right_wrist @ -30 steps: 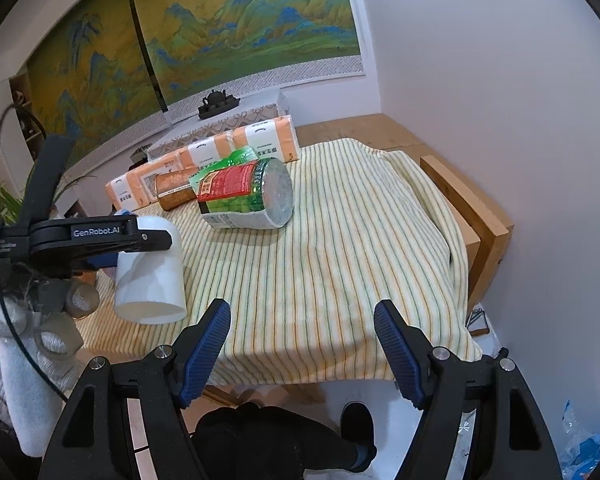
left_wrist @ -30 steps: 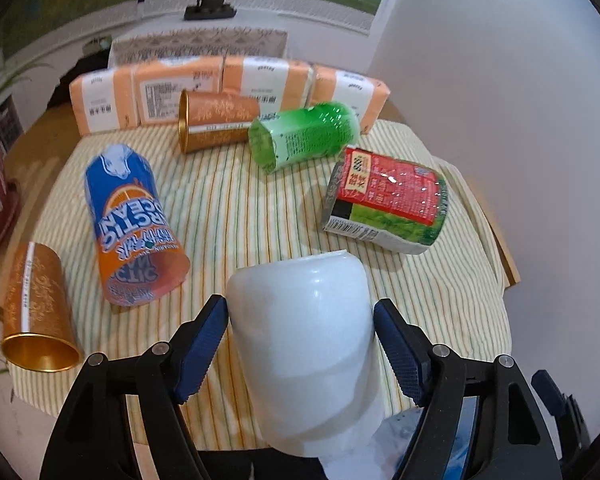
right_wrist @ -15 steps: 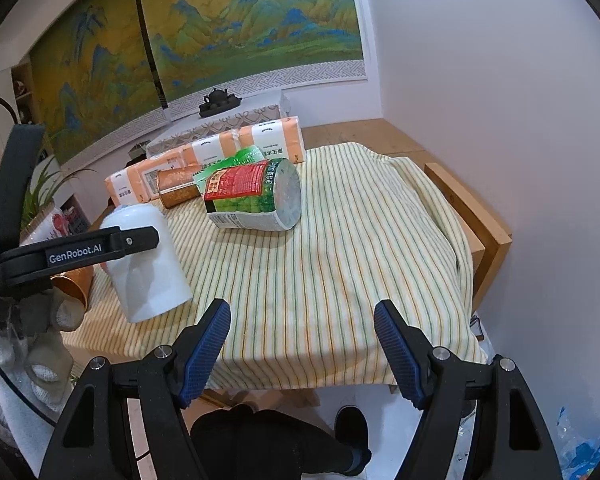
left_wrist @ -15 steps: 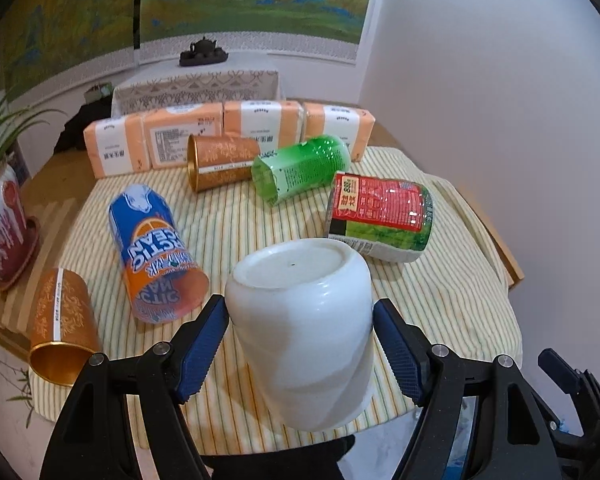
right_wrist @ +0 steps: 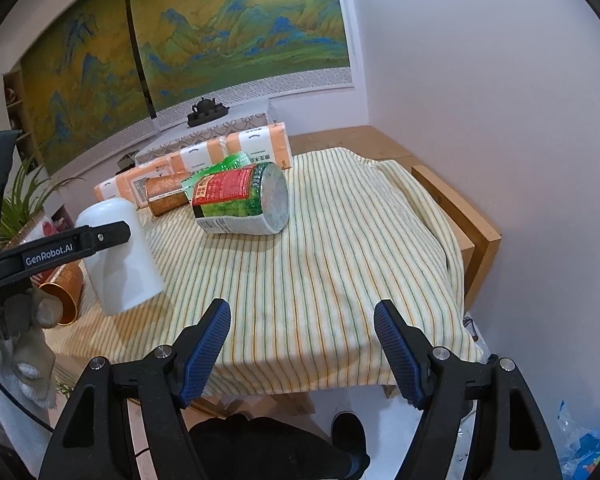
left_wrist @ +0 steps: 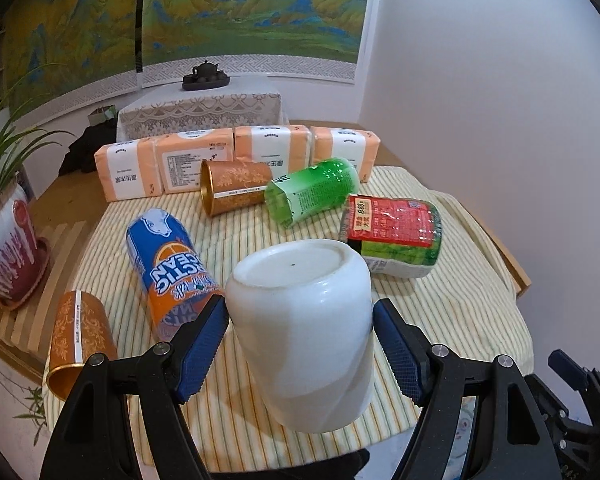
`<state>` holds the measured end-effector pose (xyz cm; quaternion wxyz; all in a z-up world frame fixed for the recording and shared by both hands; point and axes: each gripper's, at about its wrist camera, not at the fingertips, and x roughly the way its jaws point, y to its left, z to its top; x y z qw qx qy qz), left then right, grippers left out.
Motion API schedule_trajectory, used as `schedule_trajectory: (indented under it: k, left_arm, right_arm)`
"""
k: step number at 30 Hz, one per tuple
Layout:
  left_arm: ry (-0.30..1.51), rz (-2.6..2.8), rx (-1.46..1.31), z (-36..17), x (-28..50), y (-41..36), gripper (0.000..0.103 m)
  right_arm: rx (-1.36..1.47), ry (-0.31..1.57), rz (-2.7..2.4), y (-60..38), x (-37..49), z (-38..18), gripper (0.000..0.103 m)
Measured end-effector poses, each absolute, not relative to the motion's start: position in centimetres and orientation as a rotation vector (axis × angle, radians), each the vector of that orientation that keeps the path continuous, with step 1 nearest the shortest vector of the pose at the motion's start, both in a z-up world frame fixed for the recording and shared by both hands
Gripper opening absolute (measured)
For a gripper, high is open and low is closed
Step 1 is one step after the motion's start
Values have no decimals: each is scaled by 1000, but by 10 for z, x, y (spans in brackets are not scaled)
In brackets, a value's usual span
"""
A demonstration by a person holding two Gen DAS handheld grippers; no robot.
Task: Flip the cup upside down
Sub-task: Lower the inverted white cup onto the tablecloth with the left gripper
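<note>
The left gripper point(left_wrist: 300, 320) clamps the white cup point(left_wrist: 304, 332) between its fingers, base up, long axis near upright, rim just above the striped cloth point(left_wrist: 440, 312). The right gripper point(right_wrist: 302, 344) hangs open, well apart.

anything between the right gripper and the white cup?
Nothing. In the right wrist view only bare striped tablecloth lies between the open right gripper and the white cup, which the left gripper holds bottom-up.
</note>
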<state>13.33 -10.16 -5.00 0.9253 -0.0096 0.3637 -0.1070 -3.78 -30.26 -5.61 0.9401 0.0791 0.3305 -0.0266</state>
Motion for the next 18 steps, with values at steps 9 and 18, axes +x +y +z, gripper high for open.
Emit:
schedule_trajectory:
  k: [9, 18]
  left_arm:
    - [674, -194, 75, -52, 154, -122, 77]
    - [627, -169, 119, -62, 160, -132, 77]
  right_arm:
    - [180, 691, -63, -308, -32, -62, 71]
    - [186, 688, -79, -314, -31, -64, 71]
